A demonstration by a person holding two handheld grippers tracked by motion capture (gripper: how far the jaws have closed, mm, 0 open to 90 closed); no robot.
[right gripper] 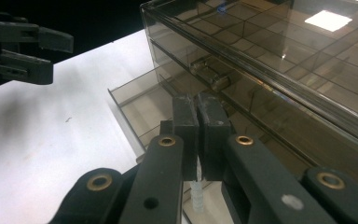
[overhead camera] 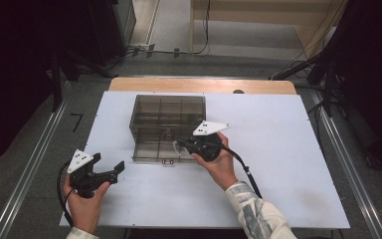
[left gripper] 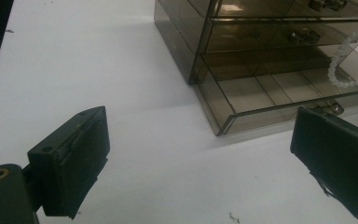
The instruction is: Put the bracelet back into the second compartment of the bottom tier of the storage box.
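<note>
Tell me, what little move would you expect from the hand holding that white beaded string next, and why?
Probably the right gripper lowers a little and opens. It is shut on the white bead string, which hangs over the open bottom drawer of the smoky plastic drawer box. The left gripper waits open on the white table, apart from the box.

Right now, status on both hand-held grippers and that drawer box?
Left hand-held gripper open, idle. Right hand-held gripper shut on bead string over open bottom drawer. Nothing blocking.
</note>
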